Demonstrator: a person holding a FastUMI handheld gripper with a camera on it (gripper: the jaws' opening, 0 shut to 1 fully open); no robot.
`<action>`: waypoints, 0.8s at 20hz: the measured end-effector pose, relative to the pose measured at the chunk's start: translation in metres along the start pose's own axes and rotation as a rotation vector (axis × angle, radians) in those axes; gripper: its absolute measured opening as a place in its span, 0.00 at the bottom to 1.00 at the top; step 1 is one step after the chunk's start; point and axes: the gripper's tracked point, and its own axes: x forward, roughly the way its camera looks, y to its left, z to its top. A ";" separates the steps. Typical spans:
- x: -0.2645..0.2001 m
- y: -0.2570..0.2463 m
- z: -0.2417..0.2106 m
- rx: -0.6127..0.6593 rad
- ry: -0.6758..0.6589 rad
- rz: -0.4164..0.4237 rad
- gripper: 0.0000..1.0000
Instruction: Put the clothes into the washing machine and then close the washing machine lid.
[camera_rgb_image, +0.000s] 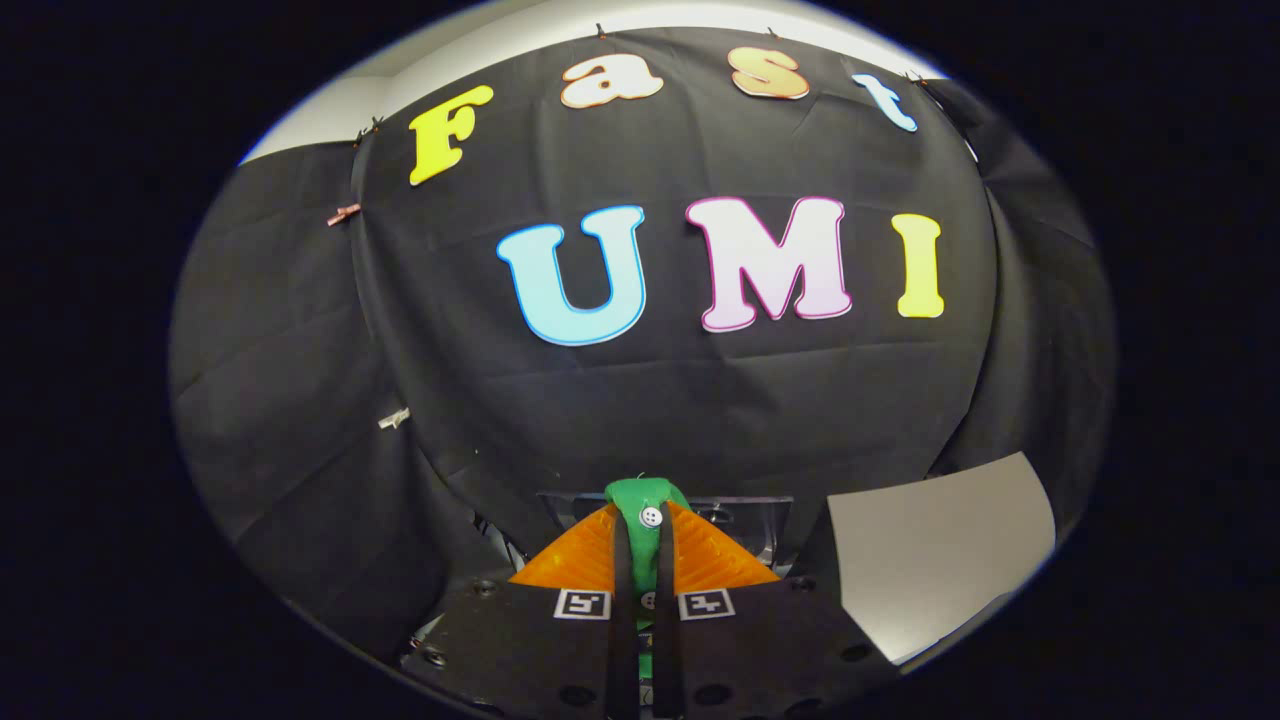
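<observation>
Black cloth wall of the booth ahead, a pale table (940, 560) beyond the fingers; your gripper (645, 545) is nearly closed, both fingers pinching a green buttoned garment (645, 500); carrying step, judged; next, find the washing machine opening and release.

I see a small green garment (645, 520) with a white button on it, pinched between my gripper's (643, 560) two fingers, which press on it from both sides. The cloth stands up in a rounded fold just past the fingertips and runs back down the narrow gap between them. Just beyond the fingers lies a dark, glossy, box-like shape (745, 520), perhaps the washing machine. I cannot tell whether its lid is up or down.
</observation>
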 end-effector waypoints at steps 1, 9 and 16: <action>0.009 0.000 -0.013 -0.014 0.012 -0.004 0.10; 0.081 -0.010 -0.129 -0.042 0.156 -0.025 0.10; 0.114 -0.023 -0.215 -0.102 0.233 -0.043 0.10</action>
